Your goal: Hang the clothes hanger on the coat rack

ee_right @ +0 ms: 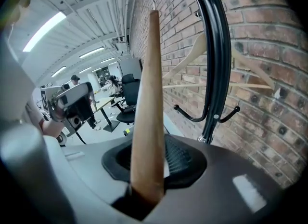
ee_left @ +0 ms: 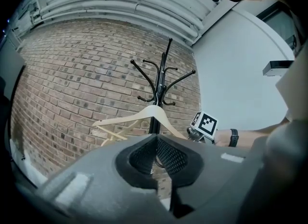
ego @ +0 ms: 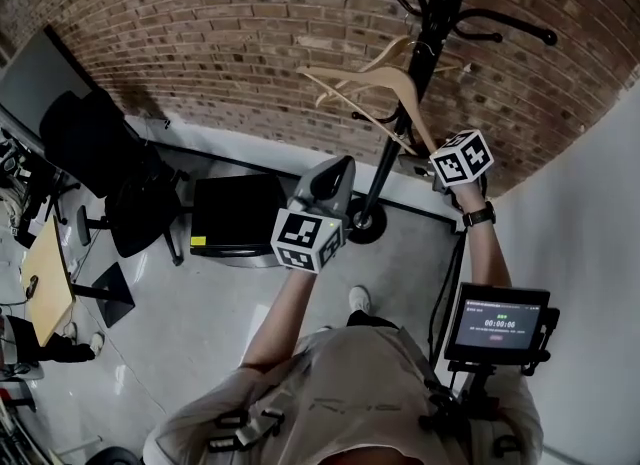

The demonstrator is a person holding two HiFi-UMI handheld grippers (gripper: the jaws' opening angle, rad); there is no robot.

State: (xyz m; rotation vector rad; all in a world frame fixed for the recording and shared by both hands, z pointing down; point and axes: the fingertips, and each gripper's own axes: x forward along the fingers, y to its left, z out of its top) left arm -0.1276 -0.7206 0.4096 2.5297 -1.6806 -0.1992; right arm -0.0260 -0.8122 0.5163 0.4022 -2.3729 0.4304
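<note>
A pale wooden hanger [ego: 365, 78] [ee_right: 148, 98] [ee_left: 144, 116] is up beside the black coat rack [ego: 432, 43] [ee_right: 219, 49] [ee_left: 161, 90]. My right gripper [ego: 432, 148] [ee_right: 149, 158] is shut on the end of one hanger arm. In the right gripper view the hanger's wire hook sits close under a top rack arm; I cannot tell if they touch. A second wooden hanger [ee_right: 240, 71] [ee_left: 115, 134] hangs on the rack next to the brick wall. My left gripper [ego: 338, 168] [ee_left: 156, 153] stays lower and to the left, shut with nothing in it, pointing at the rack.
The rack's round base [ego: 365, 223] stands on the grey floor by the brick wall. A black case [ego: 235, 215] lies left of it, with an office chair [ego: 120, 183] and a wooden table [ego: 45, 278] further left. A small screen [ego: 497, 325] hangs at my right side.
</note>
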